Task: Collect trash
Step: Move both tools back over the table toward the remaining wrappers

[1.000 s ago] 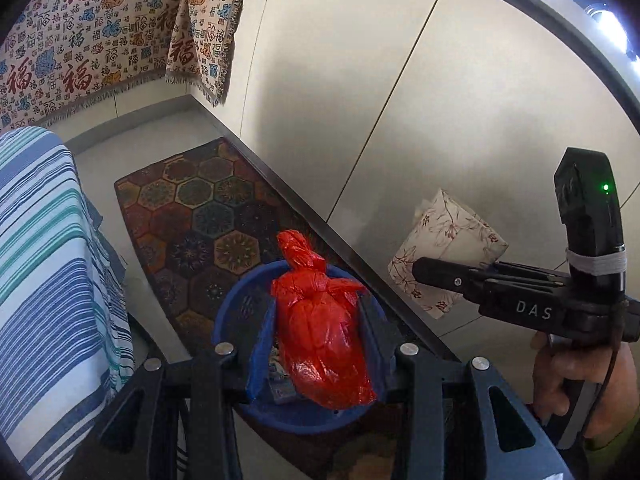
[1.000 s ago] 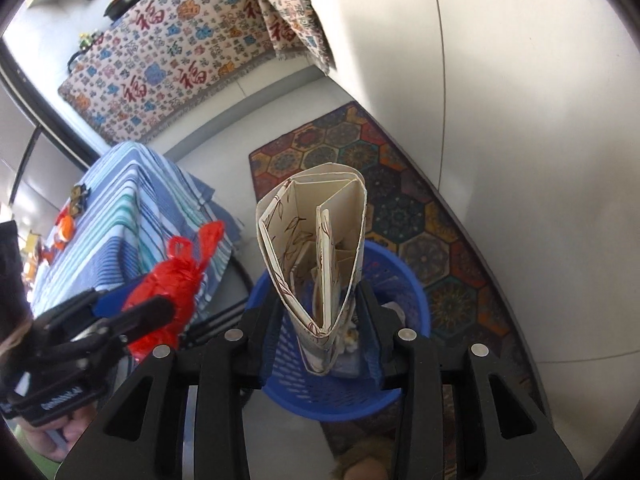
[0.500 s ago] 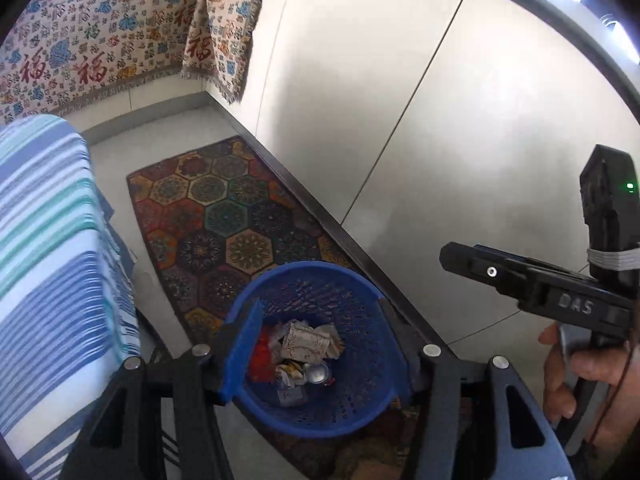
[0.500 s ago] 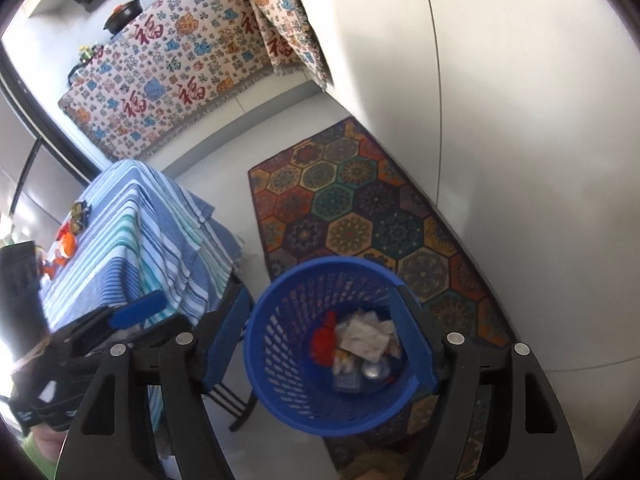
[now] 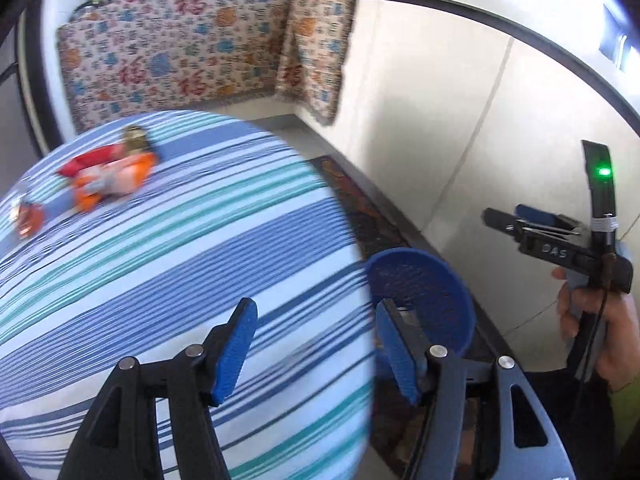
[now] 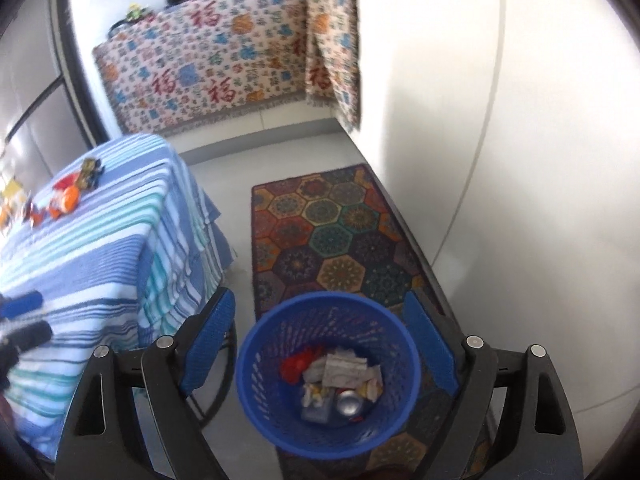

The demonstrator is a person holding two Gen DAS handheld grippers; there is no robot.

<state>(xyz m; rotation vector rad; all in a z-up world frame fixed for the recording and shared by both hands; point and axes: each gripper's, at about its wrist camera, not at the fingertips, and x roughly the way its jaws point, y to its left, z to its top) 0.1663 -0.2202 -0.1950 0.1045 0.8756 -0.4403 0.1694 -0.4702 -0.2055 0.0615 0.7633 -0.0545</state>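
The left gripper (image 5: 316,356) is held empty, its blue pads apart after just having opened, with nothing between them; it is aimed over the striped table (image 5: 168,280), presumably so that the next piece of litter can be reached. The right gripper (image 6: 328,344) is likewise empty and spread wide, its jaws having just been opening, and it is poised above the blue basket (image 6: 256,368) (seen between the pads but not touched). The basket is stood on the patterned rug (image 6: 320,224) just beside the table, probably so that drops can be made without much travel. In it a red bag (image 6: 298,366), crumpled paper (image 6: 344,368) and a can (image 6: 349,404) are lying. More wrappers (image 5: 108,180) are left at the table's far edge, well apart from both grippers, so the collecting is judged unfinished.
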